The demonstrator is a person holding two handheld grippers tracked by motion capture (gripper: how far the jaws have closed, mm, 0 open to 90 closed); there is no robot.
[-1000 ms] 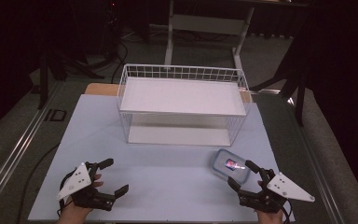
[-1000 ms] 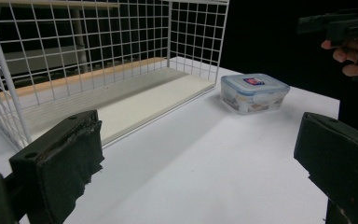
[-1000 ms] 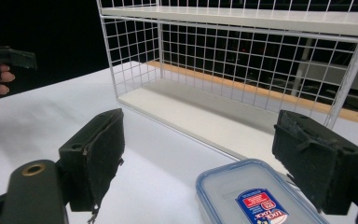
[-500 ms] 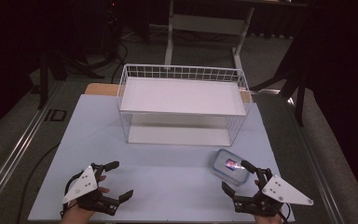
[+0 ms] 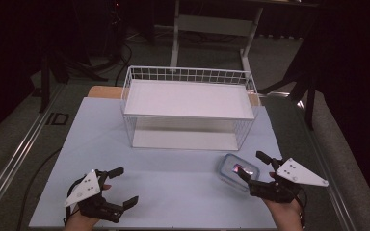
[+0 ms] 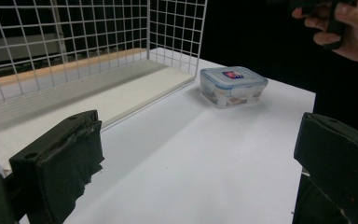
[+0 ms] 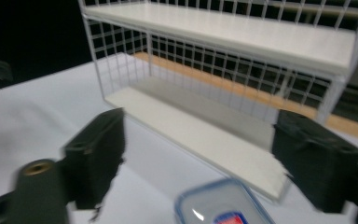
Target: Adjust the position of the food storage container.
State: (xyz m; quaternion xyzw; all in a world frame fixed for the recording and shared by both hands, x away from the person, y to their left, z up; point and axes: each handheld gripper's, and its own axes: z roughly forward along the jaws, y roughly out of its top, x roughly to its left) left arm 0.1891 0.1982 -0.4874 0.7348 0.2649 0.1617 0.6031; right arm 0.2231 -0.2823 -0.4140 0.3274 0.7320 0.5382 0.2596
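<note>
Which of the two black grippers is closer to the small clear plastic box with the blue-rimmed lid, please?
The right gripper: its open jaws reach right beside the small clear plastic box, while the left gripper sits far across the white table.

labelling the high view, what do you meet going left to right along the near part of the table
left tool → clear lidded food container → right tool, its jaws open and just now closing a little, with nothing between them

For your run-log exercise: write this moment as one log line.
right gripper: open, jaws just narrowing, at lidded container, nothing gripped | left gripper: open, empty | wire rack: behind container
</note>
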